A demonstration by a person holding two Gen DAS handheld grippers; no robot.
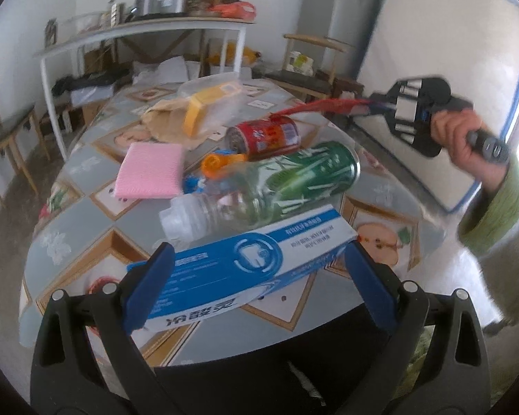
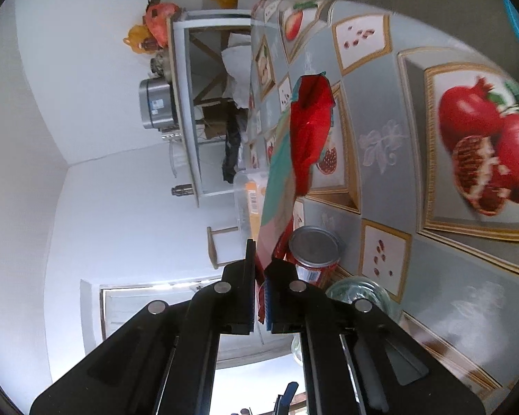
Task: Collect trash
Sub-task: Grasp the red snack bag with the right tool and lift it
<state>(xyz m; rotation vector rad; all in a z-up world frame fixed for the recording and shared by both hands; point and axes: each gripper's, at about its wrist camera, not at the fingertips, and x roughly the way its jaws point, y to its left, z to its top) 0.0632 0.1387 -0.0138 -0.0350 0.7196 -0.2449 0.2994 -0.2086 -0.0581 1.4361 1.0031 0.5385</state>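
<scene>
While the right gripper point(image 2: 259, 297) holds a red wrapper point(image 2: 309, 128), its 2 jaws are pressed together on the wrapper's near end, leaving almost no gap. From the left wrist view, the same right gripper point(image 1: 372, 105) sits to the right of the table, carried by a hand point(image 1: 467, 145) in a green sleeve point(image 1: 498, 211); the red wrapper point(image 1: 315, 107) stretches out level from its tips, above the red can point(image 1: 264, 136) and clear of the tabletop.

The left gripper point(image 1: 259, 276) has its 2 blue fingers point(image 1: 148, 290) spread wide on either side of a blue-and-white toothpaste box point(image 1: 245, 259). The box lies between the fingers at the near edge of the table point(image 1: 69, 228); whether the pads touch it cannot be told.

Remaining items lie on the patterned tablecloth:
- a clear plastic bottle point(image 1: 231, 204) on its side, just behind the box;
- a green can point(image 1: 315, 169) on its side, beside the bottle;
- the red can, on its side, behind the green can;
- a pink sponge point(image 1: 150, 171), left of the bottle;
- a clear container point(image 1: 211, 103) with a yellow part and brown paper, farther back.
</scene>
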